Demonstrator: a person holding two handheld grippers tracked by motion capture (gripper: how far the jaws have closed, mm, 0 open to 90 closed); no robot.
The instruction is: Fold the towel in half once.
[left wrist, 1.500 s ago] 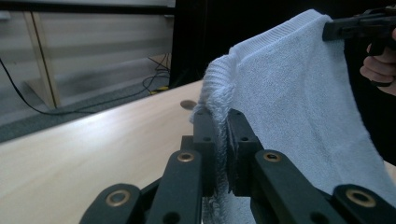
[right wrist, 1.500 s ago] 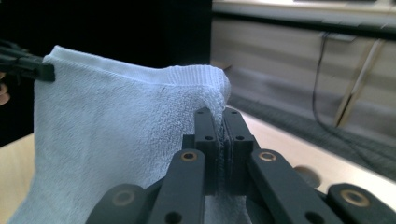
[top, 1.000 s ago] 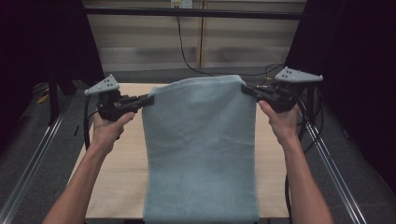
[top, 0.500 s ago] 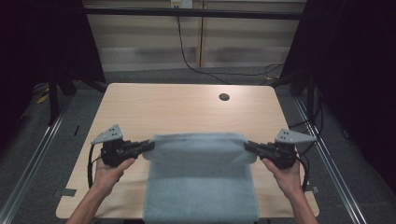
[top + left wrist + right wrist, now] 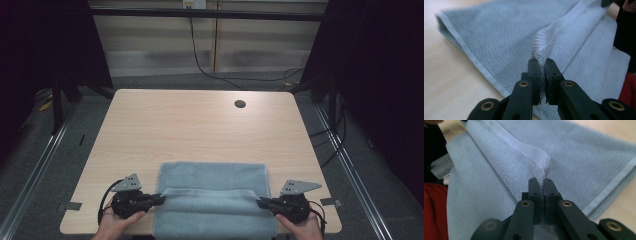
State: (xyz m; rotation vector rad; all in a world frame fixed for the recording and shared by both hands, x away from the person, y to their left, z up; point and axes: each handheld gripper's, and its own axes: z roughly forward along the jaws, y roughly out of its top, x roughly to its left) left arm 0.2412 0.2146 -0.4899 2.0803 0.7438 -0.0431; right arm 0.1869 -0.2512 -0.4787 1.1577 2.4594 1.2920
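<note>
Towel (image 5: 215, 200) front and centre, pale blue, lying across the near edge of the light wooden desk (image 5: 200, 125) at six o'clock, its lower part hanging over that edge. Left gripper (image 5: 161, 199) sits at about seven o'clock, fingers (image 5: 534, 72) pinched tight on one corner of the towel's raised fold. Right gripper (image 5: 260, 202) mirrors it at five o'clock, fingers (image 5: 550, 192) clamped just as hard on the opposite corner. Between them the held edge runs as a taut ridge over the flat layer beneath. A small dark hole (image 5: 240, 104) sits in the desk at one o'clock, well apart from the cloth.
</note>
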